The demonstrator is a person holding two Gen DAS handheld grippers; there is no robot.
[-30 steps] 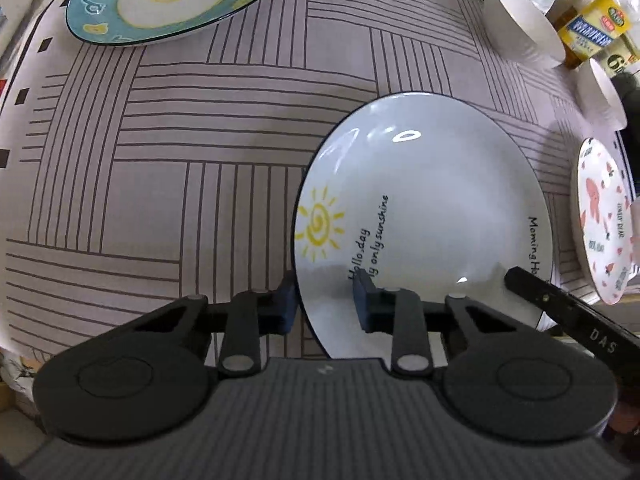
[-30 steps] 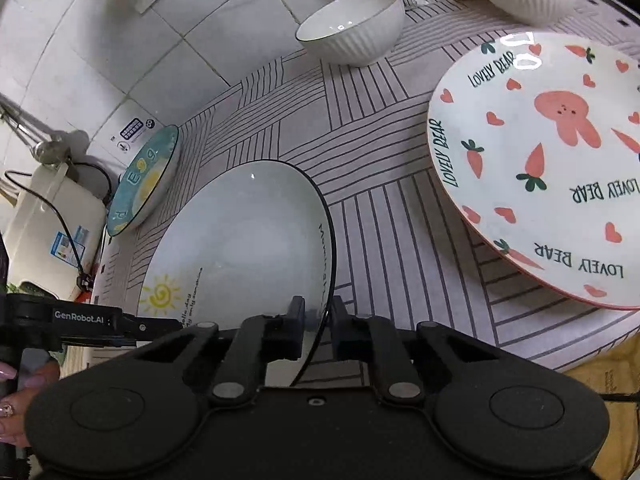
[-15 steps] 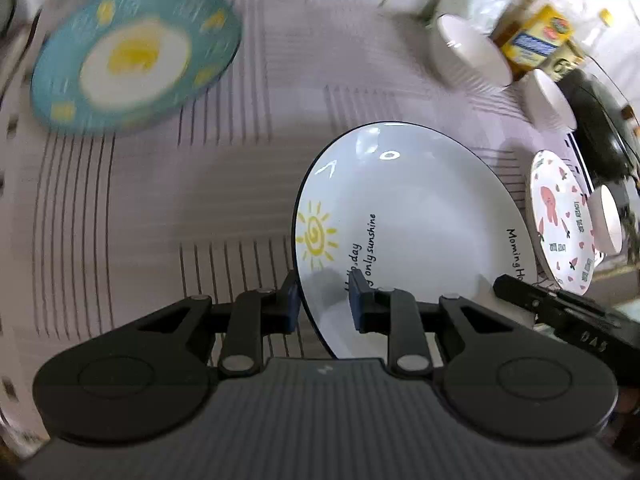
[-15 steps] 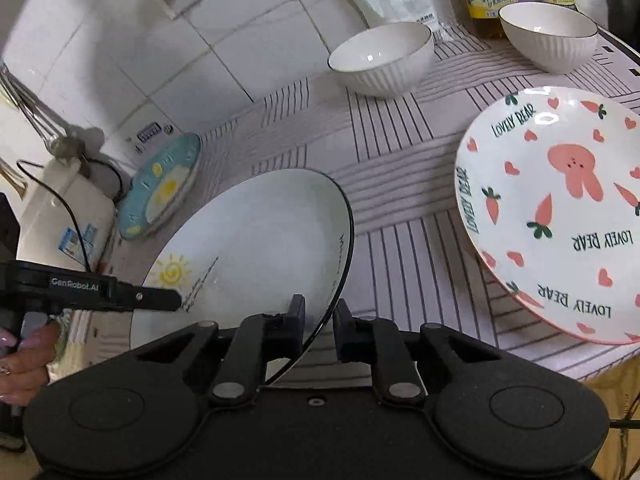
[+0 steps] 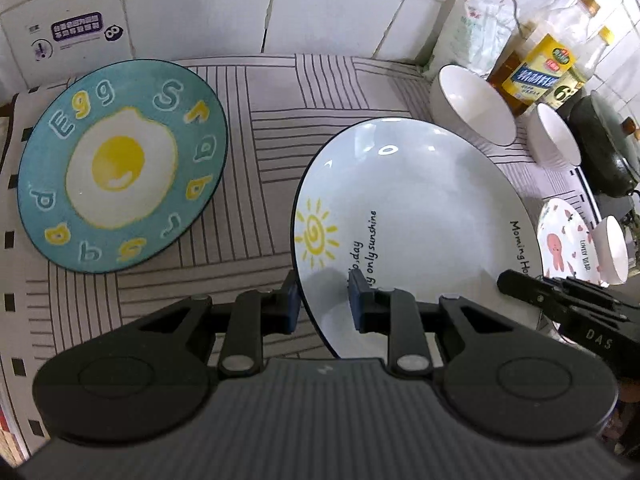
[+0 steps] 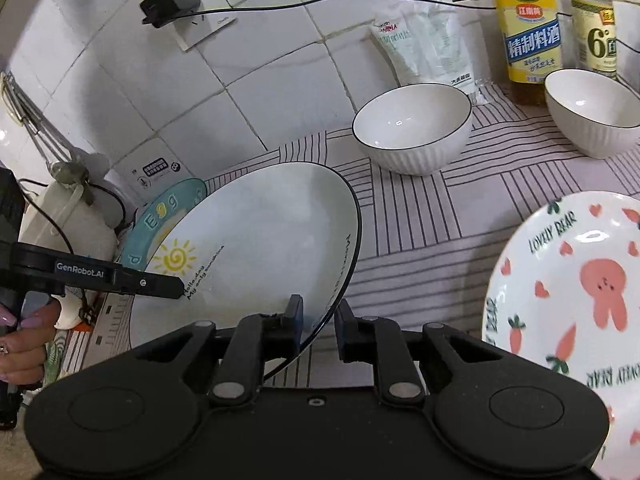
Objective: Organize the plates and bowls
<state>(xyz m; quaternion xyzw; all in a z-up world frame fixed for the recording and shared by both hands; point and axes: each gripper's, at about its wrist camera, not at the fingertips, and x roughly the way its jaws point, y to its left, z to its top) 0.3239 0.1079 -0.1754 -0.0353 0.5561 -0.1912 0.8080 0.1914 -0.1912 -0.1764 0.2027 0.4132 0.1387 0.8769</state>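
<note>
A white plate with a yellow sun point(image 5: 416, 216) is held up off the striped cloth by both grippers. My left gripper point(image 5: 322, 300) is shut on its left rim. My right gripper point(image 6: 318, 324) is shut on its right rim, and the plate point(image 6: 260, 248) tilts between them. A teal egg plate point(image 5: 120, 168) lies flat at the left, and it also shows behind the sun plate in the right wrist view point(image 6: 160, 216). A bunny plate point(image 6: 572, 304) lies at the right. Two white ribbed bowls point(image 6: 412, 128) point(image 6: 592, 112) stand near the wall.
Oil and vinegar bottles point(image 6: 528, 28) and a plastic pouch point(image 6: 428, 44) stand against the tiled wall. A dark pan point(image 5: 604, 148) and a third small bowl point(image 5: 610, 250) sit at the far right. A white appliance with cables point(image 6: 68, 224) stands at the left.
Both grippers have lifted the sun plate off the cloth and carried it up and toward the egg plate, which has come closer. The wall has come into view.
</note>
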